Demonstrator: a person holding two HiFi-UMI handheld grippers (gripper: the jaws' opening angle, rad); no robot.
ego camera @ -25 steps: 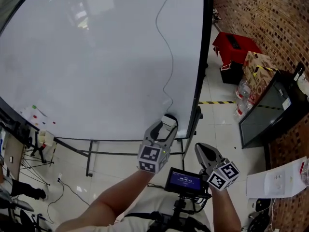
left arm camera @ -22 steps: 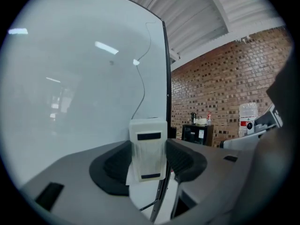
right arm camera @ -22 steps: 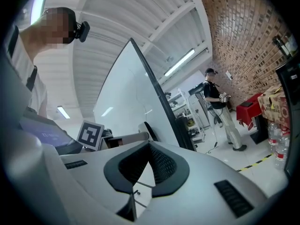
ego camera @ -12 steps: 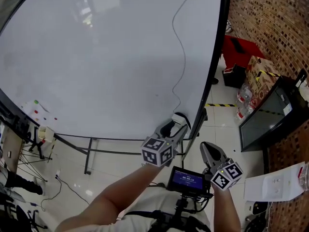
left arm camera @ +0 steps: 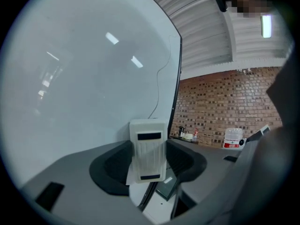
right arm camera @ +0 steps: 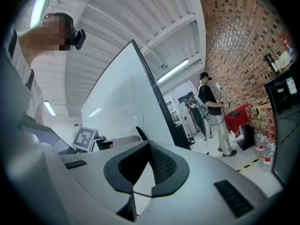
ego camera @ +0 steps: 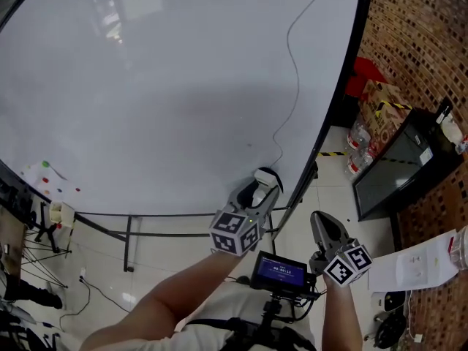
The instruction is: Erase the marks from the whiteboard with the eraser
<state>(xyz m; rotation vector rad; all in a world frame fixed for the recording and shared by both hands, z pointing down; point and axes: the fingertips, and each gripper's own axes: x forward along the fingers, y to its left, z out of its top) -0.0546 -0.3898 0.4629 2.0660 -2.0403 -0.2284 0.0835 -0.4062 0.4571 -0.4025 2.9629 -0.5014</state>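
**The left claw (ego camera: 257, 192) has rolled a little since the earlier frame, tilting its marker cube, while staying by the whiteboard's (ego camera: 146, 108) lower right corner.**

It is clamped on the white eraser (ego camera: 266, 178), which sits just below the lower end of a thin curved line (ego camera: 296, 86) running up the board near its right edge. Whether the eraser touches the board cannot be told. Its long axis lies along the claw, its far end pointing at the board. The right claw (ego camera: 325, 232) is closed on nothing, held back from the board. The wiping step seems about to start. The next move likely calls for pressing the eraser flat and following the line upward.
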